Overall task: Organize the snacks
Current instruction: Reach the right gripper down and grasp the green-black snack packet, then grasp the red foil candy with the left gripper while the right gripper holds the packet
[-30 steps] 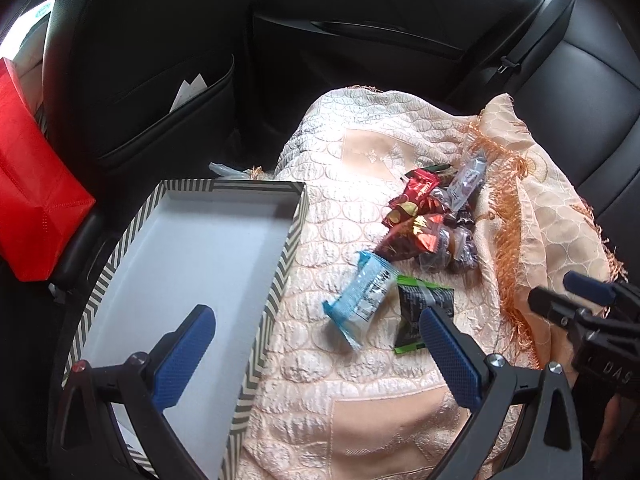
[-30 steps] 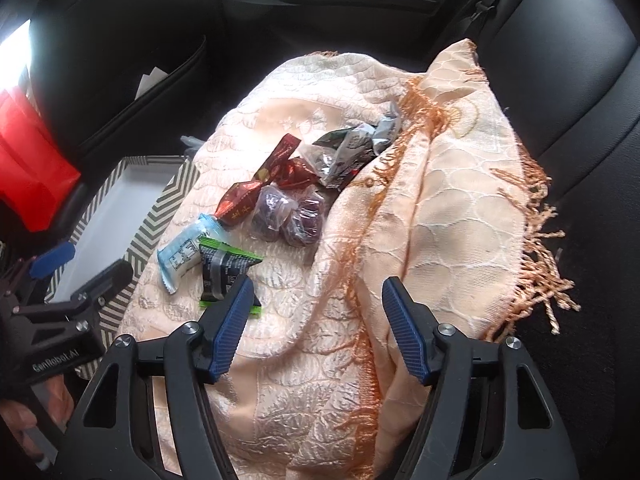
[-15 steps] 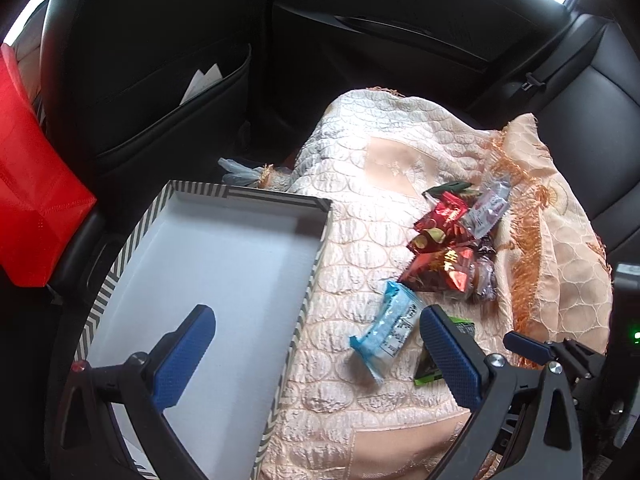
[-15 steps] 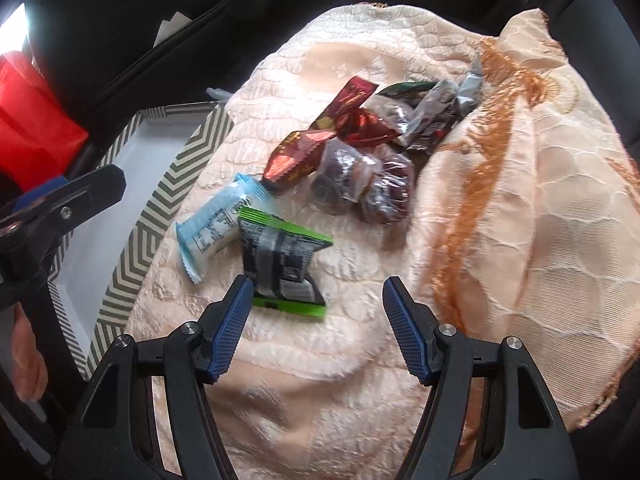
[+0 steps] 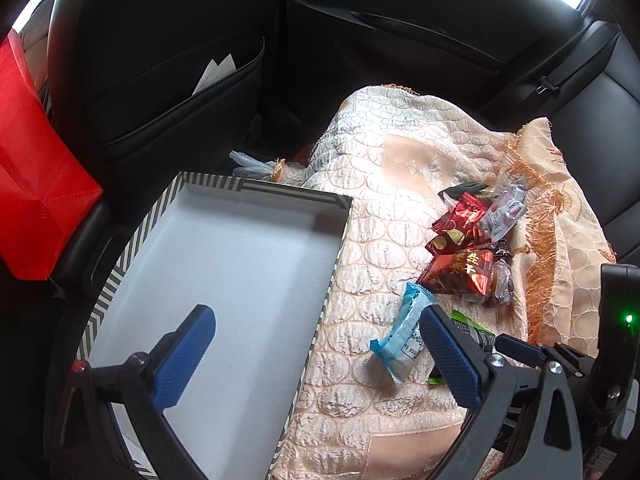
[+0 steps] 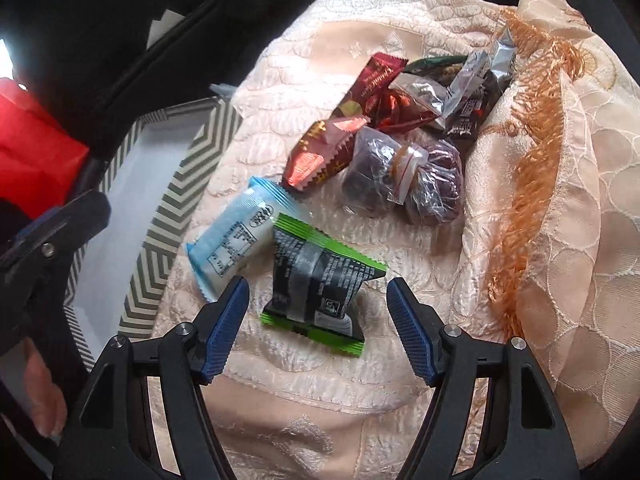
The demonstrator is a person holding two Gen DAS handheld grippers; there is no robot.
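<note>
Several wrapped snacks lie on a peach quilted cloth (image 6: 304, 384) on the car's back seat. A black-and-green packet (image 6: 320, 280) lies just in front of my open right gripper (image 6: 318, 304), between its jaws. A light blue packet (image 6: 236, 240) touches it on the left and also shows in the left wrist view (image 5: 404, 332). Red packets (image 6: 324, 156) and dark clear-wrapped sweets (image 6: 400, 180) lie behind. My left gripper (image 5: 316, 350) is open and empty over the right edge of a white box (image 5: 224, 264) with a chevron rim.
A red bag (image 5: 32, 176) hangs at the left by the front seat back (image 5: 168, 92). The cloth's orange fringe (image 6: 528, 168) bunches up at the right of the snacks. Black seat and door surround everything.
My right gripper has moved forward and down until the black-and-green packet lies between its open jaws. The left gripper has shifted left, more over the box.
</note>
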